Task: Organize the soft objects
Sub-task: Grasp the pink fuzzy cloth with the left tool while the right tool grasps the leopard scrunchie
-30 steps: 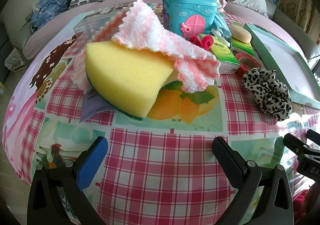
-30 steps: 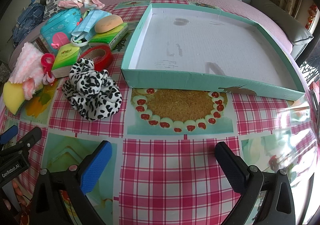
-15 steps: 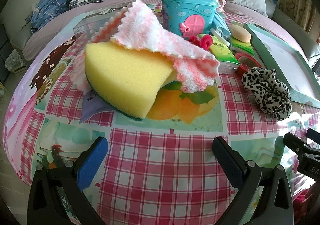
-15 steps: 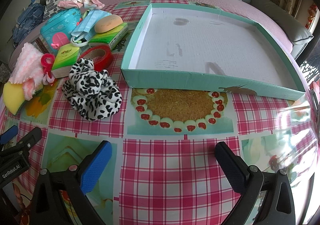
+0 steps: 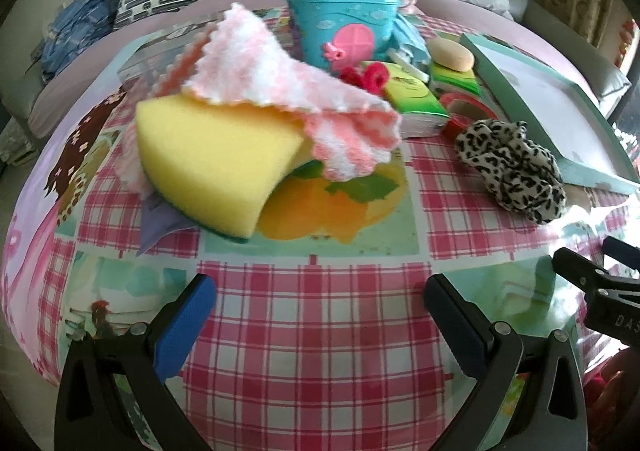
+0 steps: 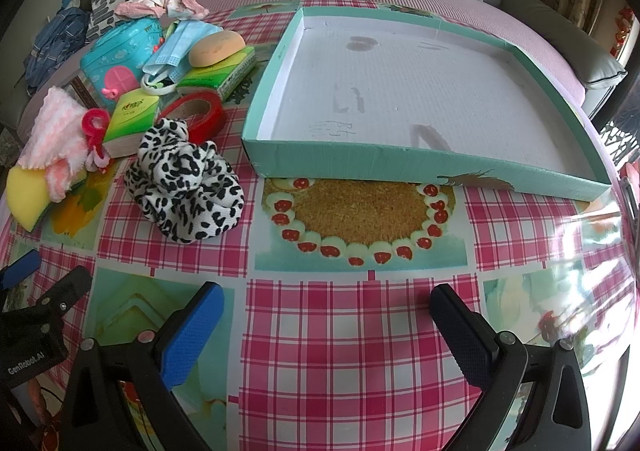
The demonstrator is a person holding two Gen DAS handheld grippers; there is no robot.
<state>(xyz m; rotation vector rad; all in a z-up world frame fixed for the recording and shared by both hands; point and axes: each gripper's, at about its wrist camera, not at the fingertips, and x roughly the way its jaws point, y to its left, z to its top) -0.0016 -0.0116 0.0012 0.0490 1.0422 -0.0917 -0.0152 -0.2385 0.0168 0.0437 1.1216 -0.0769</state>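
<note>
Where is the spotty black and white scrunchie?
The leopard-print scrunchie lies on the tablecloth at the left of the right wrist view, just in front of the red tape roll and left of the teal box.

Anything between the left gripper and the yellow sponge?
No. In the left wrist view only bare checked tablecloth lies between the open left gripper and the yellow sponge.

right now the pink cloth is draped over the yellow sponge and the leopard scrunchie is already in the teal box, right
Not quite. The pink cloth does drape over the yellow sponge, but the leopard scrunchie lies on the tablecloth beside the teal box, not in it. The right wrist view shows this.
</note>
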